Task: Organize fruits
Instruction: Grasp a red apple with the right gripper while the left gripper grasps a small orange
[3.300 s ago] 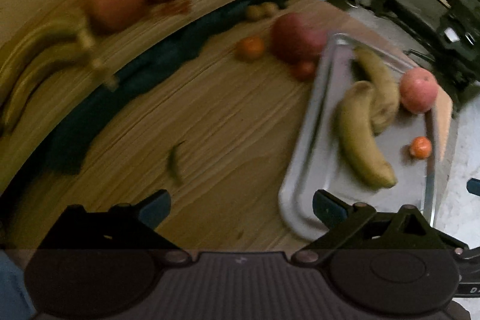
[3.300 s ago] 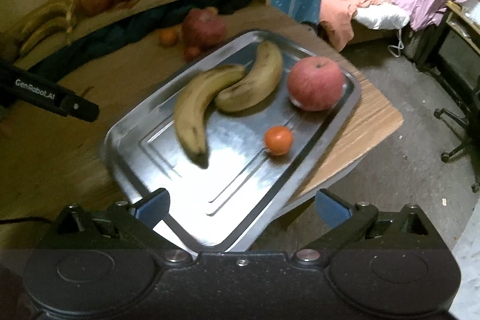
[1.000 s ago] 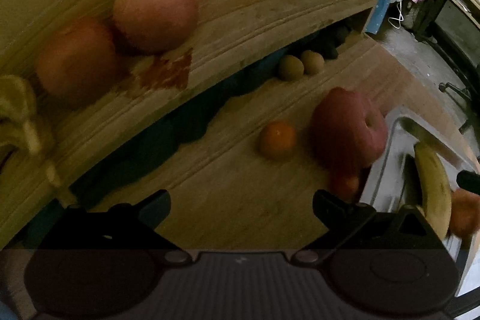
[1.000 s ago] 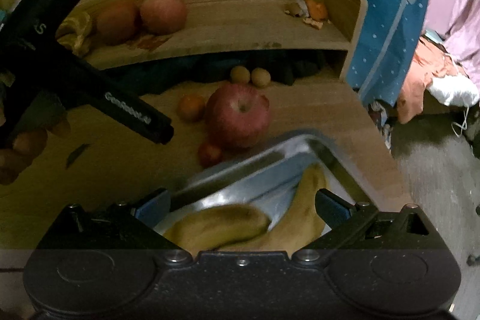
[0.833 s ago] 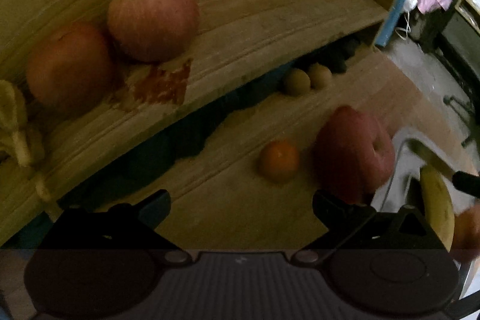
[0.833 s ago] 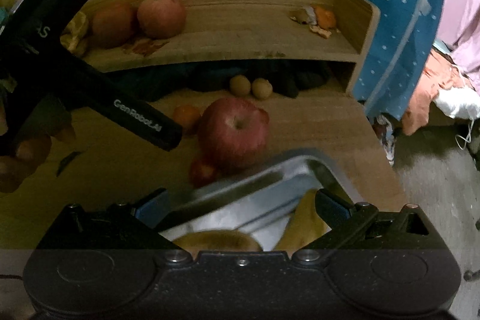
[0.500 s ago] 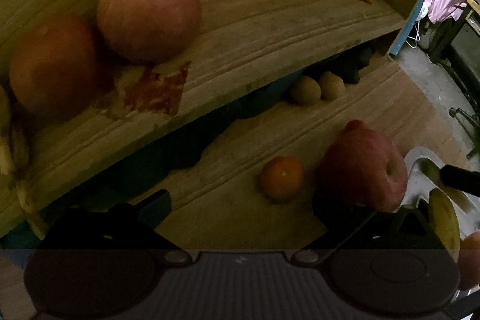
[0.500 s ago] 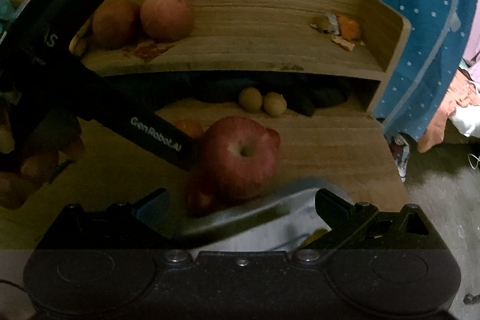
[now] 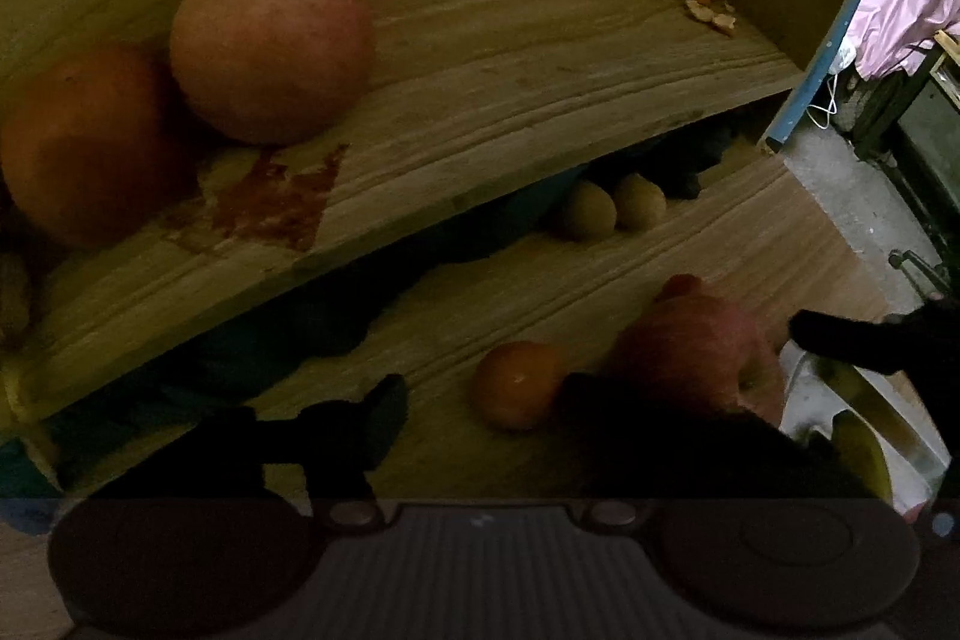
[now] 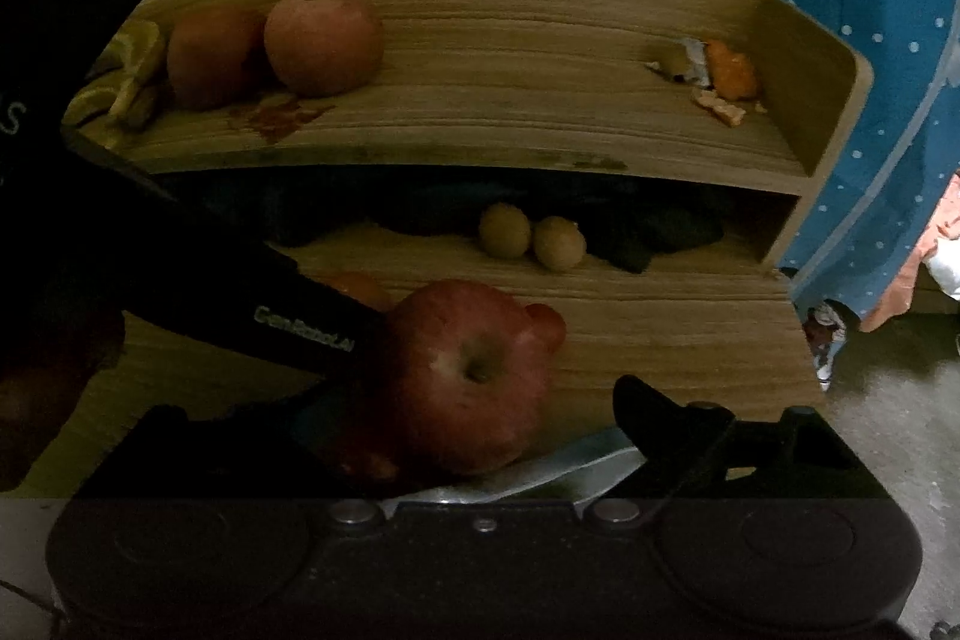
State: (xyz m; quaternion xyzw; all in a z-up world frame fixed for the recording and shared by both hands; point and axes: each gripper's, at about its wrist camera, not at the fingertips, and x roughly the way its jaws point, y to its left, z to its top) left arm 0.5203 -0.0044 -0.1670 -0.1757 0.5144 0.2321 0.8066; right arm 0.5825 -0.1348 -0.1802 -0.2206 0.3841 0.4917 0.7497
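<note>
A big red apple (image 10: 465, 388) lies on the wooden desk just beyond the metal tray's rim (image 10: 570, 460). My right gripper (image 10: 474, 418) is open, its fingers either side of the apple without touching it. A small orange (image 9: 516, 385) lies left of that apple (image 9: 702, 358). My left gripper (image 9: 486, 412) is open, and the orange sits just ahead of it between the fingers. One black left finger (image 10: 300, 328) reaches in beside the apple and hides most of the orange (image 10: 360, 289). A banana end (image 9: 858, 448) shows in the tray.
The wooden shelf (image 10: 510, 124) holds a pale apple (image 10: 324, 40), another round fruit (image 10: 210, 55), bananas at far left and orange peel (image 10: 729, 70) at right. Two small brown fruits (image 10: 534, 235) and dark cloth lie under it. Small red fruits (image 10: 546, 325) flank the apple.
Both grippers have moved forward and lower toward the desk under the shelf. The apple now lies between the right fingers, the orange between the left ones. The tray has dropped almost out of view.
</note>
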